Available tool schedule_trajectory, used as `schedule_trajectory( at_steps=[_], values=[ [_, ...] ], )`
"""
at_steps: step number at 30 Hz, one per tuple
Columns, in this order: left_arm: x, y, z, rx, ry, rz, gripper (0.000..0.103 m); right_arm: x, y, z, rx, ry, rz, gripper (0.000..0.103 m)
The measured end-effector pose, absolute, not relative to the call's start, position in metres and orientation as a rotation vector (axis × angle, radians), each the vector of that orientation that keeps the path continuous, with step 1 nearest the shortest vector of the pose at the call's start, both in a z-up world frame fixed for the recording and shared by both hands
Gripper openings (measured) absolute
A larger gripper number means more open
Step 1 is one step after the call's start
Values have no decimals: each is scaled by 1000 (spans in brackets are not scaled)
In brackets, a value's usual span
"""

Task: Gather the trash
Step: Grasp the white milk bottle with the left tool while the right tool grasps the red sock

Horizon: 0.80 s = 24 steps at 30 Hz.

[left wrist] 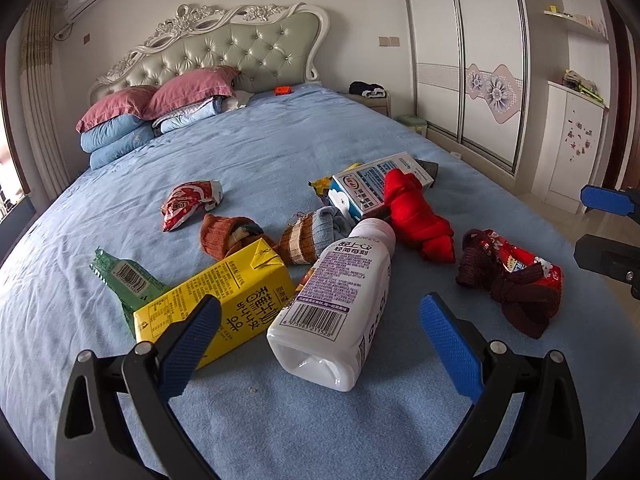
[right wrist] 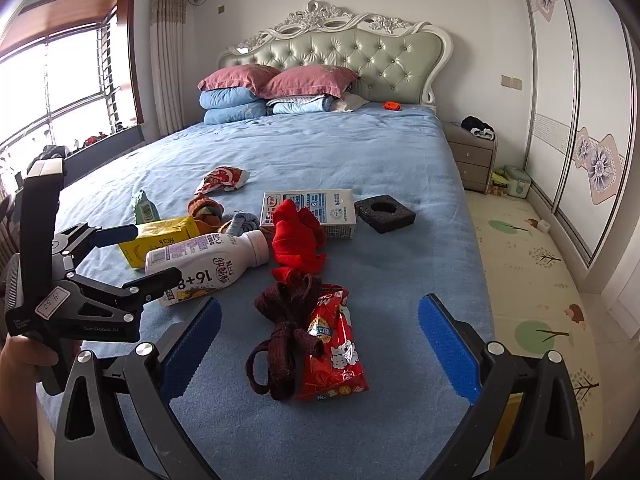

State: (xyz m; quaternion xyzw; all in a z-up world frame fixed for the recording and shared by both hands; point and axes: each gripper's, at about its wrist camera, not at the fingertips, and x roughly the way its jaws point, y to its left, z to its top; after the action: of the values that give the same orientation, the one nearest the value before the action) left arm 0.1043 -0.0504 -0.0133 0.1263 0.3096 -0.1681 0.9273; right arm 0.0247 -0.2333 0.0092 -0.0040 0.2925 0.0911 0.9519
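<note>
Trash and socks lie mixed on a blue bed. My left gripper is open over a white plastic bottle lying on its side, with a yellow carton at its left finger. A green wrapper, a red crumpled wrapper and a white-blue carton lie nearby. My right gripper is open around a red snack bag and a dark maroon sock. The bottle and the left gripper show in the right wrist view.
A red sock, an orange sock and a striped sock lie among the trash. A black foam block sits on the bed's right side. Pillows are stacked at the headboard. A nightstand and wardrobe stand right.
</note>
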Motion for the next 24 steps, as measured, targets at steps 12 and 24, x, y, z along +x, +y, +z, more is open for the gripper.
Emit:
schedule_trajectory(
  at_steps=[12, 24],
  values=[
    [130, -65, -25, 282, 715, -514, 98, 54, -233, -1, 4, 679, 204, 95],
    [147, -65, -32, 239, 800, -532, 55, 66, -226, -3, -23, 708, 214, 95]
  ],
)
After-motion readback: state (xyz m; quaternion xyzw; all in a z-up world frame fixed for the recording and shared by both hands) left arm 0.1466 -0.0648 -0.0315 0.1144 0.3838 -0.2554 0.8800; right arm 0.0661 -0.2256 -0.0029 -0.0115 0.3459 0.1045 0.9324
